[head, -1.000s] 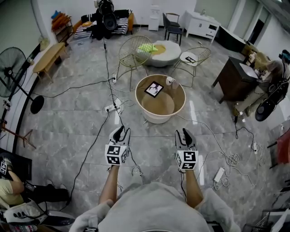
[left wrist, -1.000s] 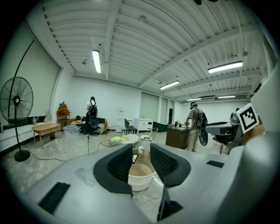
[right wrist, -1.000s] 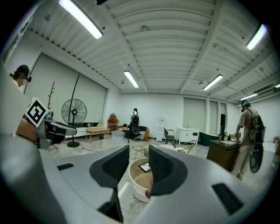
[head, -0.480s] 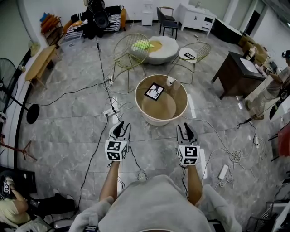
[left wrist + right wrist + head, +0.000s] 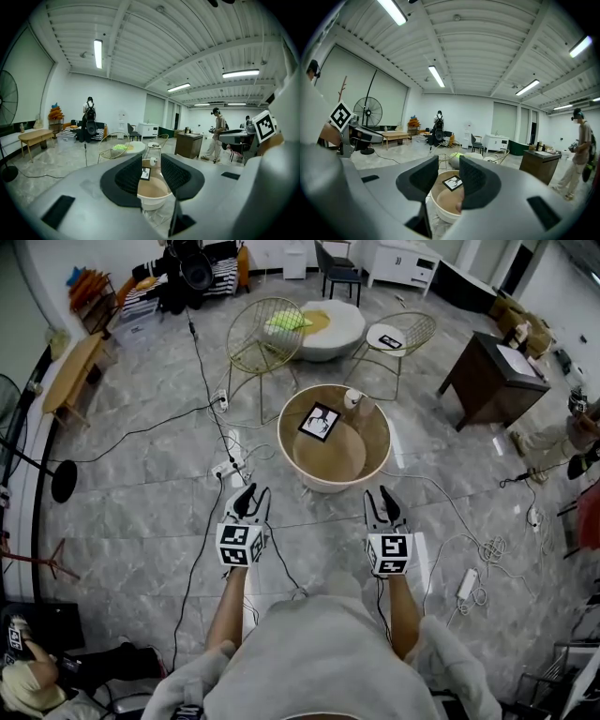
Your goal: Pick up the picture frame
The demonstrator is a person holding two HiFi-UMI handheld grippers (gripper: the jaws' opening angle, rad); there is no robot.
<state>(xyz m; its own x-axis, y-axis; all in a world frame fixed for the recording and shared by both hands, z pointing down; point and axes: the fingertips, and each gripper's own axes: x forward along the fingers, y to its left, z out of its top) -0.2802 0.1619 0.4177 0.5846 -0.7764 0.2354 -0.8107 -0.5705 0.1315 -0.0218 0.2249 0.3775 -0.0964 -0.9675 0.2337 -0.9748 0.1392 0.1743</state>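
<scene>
Stepped nearer the round table [image 5: 330,487] than a second ago, though still short of reach. Aiming for the picture frame [image 5: 320,421] on its far side, untouched. Holding nothing in the left gripper [image 5: 248,495] or right gripper [image 5: 384,498], jaws of both spread apart; needs further approach before grasping.

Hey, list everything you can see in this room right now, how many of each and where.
picture frame: one, black, on the round table's far side
small cup-like item: one, white, on the table, right of the frame
round table: one, tan top, white wall, ahead of both grippers
wire chairs: two, gold, beyond the table
cabinet: one, dark brown, far right
bench: one, light wood, far left
cables: several, black and white, across the floor
left gripper: one, grey, fingers open, empty
right gripper: one, grey, fingers open, empty
</scene>
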